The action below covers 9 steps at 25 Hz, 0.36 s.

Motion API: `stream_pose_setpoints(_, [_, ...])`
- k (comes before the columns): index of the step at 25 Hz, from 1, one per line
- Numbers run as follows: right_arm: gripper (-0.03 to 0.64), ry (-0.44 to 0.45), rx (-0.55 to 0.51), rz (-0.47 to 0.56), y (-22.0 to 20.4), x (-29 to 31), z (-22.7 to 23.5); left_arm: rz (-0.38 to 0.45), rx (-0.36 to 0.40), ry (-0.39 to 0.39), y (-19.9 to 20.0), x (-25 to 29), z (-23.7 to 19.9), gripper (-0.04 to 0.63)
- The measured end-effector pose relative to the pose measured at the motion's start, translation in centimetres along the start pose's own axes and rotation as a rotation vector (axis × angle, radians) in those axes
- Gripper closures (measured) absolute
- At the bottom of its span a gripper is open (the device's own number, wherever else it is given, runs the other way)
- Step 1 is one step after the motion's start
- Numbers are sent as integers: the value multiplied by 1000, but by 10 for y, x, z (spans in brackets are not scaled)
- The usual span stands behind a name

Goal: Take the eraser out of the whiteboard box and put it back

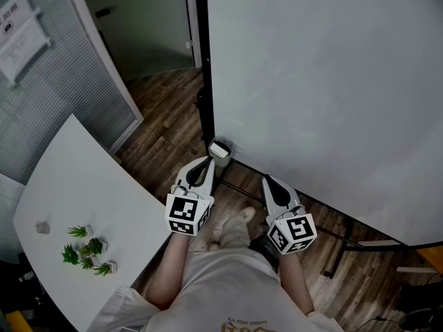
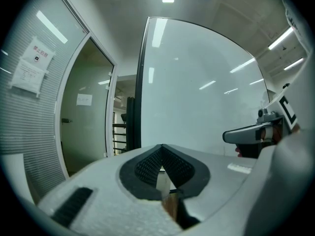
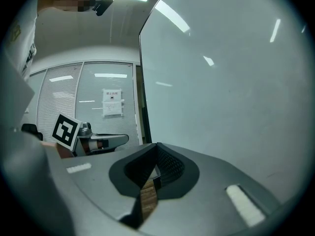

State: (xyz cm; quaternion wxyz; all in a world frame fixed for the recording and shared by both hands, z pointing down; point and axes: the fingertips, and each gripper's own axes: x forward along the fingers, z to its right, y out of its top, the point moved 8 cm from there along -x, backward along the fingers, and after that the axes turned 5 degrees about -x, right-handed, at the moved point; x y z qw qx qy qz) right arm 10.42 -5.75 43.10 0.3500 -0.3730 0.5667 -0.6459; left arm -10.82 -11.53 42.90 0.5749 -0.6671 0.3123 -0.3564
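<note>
Two hand-held grippers are up in front of a big whiteboard (image 1: 325, 81), and both are clenched with nothing between their jaws. In the left gripper view the left gripper (image 2: 161, 146) has its ribbed black pads (image 2: 147, 166) meeting at the tips. The right gripper view shows the same of the right gripper (image 3: 157, 145). From the head view the left gripper (image 1: 206, 162) and the right gripper (image 1: 267, 180) sit side by side, apart from each other, both pointing toward the board's lower edge.

At the board's bottom left corner, next to its dark frame, hangs a small whiteboard box (image 1: 213, 155), pale grey with a darker rim. Lying in its open top is a light, oblong block that looks to be the eraser (image 1: 221, 147). It is too small from here to make out its felt or any print. The box is just ahead of the left gripper's tip, and I cannot tell whether they touch.

Off to the left stands a white table (image 1: 76, 185) with a few little green plants (image 1: 86, 249) on it, and wooden floor (image 1: 166, 123) runs underneath.
</note>
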Motion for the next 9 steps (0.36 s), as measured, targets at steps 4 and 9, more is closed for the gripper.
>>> stream_pose_setpoints(4, [605,4,-10,-5,0,0,0,-1,-1,0,0,0,1,597])
stream_pose_setpoints(9, [606,10,-12,-5,1,1,-1,-1,1,-1,1,-1,2,597])
